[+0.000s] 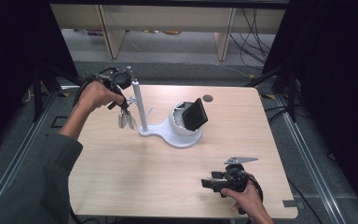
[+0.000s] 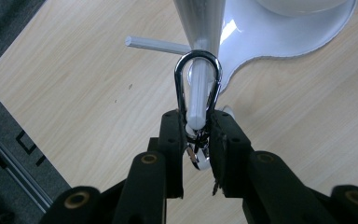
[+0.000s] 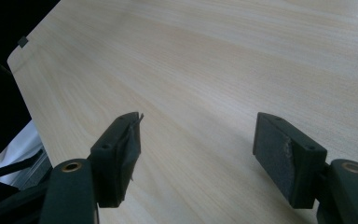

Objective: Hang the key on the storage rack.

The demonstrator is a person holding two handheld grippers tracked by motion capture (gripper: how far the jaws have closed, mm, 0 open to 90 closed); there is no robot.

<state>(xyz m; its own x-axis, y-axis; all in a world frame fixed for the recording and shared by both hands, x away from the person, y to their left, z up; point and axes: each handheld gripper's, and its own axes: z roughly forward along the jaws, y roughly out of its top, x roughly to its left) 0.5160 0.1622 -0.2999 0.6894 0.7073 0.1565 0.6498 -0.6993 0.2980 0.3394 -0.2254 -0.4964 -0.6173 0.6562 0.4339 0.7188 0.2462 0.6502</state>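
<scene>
A: Pale wood-grain table (image 1: 121,172), rounded corners, grey floor all round it, dark curtains at both sides. Bare wood over most of the near half and the whole right side.

B: What stands on it?

A: One white plastic stand (image 1: 170,134) with a figure-eight base, just past the middle. A slim grey upright post (image 1: 139,105) rises from its left lobe. On the right lobe sits a white dome with a small black screen (image 1: 195,114) tilted on top. A round dark grommet (image 1: 208,98) lies near the far edge.

B: Left hand?

A: Left gripper (image 2: 196,140) is up by the post, at the far-left part of the table. In the left gripper view its jaws are pressed together on the lower end of a shiny silver metal carabiner (image 2: 198,81). The carabiner's loop is threaded over a white horizontal peg (image 2: 196,100) sticking out from the post; a second peg (image 2: 156,45) points off to the side. In the high view something shiny (image 1: 126,119) dangles below the gripper, too small to tell apart.

B: Right hand?

A: Right gripper (image 1: 213,183) sits low over the near-right part of the table, well apart from the stand. In the right gripper view its jaws stand wide apart with nothing between them, bare wood beneath, the table's corner edge to the left.
</scene>
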